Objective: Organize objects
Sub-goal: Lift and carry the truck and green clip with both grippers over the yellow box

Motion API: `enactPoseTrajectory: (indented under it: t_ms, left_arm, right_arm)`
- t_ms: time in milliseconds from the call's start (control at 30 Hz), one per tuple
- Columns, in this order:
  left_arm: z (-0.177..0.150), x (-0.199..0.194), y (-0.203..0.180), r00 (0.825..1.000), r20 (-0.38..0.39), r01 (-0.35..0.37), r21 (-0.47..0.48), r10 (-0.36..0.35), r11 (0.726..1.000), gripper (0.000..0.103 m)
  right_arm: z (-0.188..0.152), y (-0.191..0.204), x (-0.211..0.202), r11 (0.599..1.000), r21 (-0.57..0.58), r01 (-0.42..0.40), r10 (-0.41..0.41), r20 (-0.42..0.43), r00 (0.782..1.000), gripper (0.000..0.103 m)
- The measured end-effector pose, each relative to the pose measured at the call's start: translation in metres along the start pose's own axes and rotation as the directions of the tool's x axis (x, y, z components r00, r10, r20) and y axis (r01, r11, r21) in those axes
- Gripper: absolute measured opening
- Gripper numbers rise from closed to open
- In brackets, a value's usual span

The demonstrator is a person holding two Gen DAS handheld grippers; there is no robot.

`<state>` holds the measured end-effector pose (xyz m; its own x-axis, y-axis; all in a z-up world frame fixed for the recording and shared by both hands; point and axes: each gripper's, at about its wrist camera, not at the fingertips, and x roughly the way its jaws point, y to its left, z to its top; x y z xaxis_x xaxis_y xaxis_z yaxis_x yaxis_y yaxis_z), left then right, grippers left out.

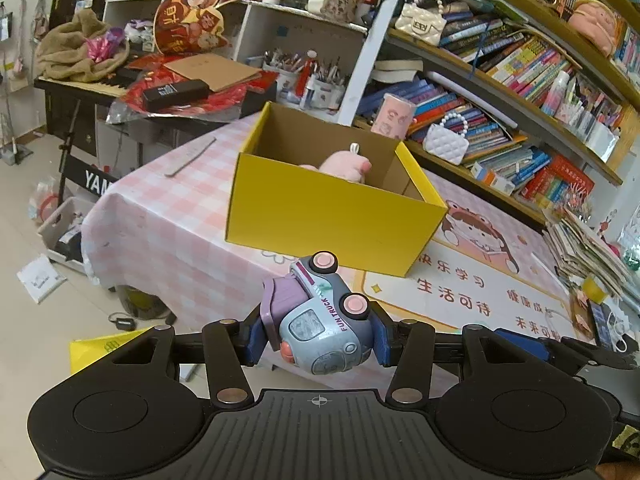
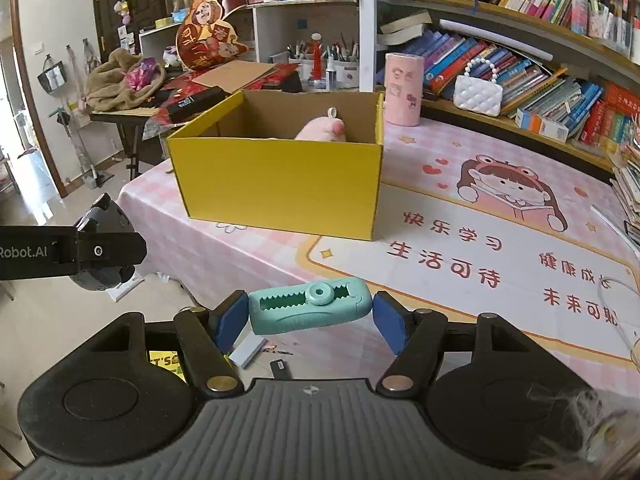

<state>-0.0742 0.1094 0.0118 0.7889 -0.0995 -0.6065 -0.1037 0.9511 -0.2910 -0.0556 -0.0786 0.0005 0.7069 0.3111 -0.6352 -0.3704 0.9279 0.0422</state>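
Near the table edge, the left gripper (image 1: 318, 336) clamps a toy truck (image 1: 320, 316) and the right gripper (image 2: 310, 316) clamps a teal block (image 2: 308, 310), with bare tablecloth (image 2: 248, 256) before the open yellow box (image 2: 280, 184) beyond.

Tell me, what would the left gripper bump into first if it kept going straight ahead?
Probably the yellow cardboard box, on its near side wall. The left gripper, holding the grey and purple toy truck, points right at it, though depth is hard to judge.

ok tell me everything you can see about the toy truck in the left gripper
The toy truck is a small, rounded cartoon vehicle in glossy grey-blue plastic, with a lilac rear section, two pink-hubbed wheels facing up, a frosted window and "FUN TRUCK" printed on its side. It lies tipped on its side, clamped between the left gripper's blue pads, held above the pink checked tablecloth, short of the yellow box.
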Motion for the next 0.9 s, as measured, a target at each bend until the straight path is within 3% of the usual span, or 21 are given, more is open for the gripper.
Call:
enactPoseTrajectory:
  t_ms: [600, 900]
  left_arm:
    - [0.013, 0.004, 0.010, 1.000, 0.020, 0.009, 0.004, -0.010, 1.000, 0.049]
    - [0.071, 0.026, 0.005, 0.991, 0.130, -0.022, 0.030, 0.018, 0.999, 0.049]
  right_arm:
    - [0.013, 0.003, 0.010, 1.000, -0.013, 0.010, -0.010, -0.013, 1.000, 0.066]
    - [0.083, -0.005, 0.040, 1.000, -0.024, 0.002, 0.001, 0.139, 0.990, 0.066]
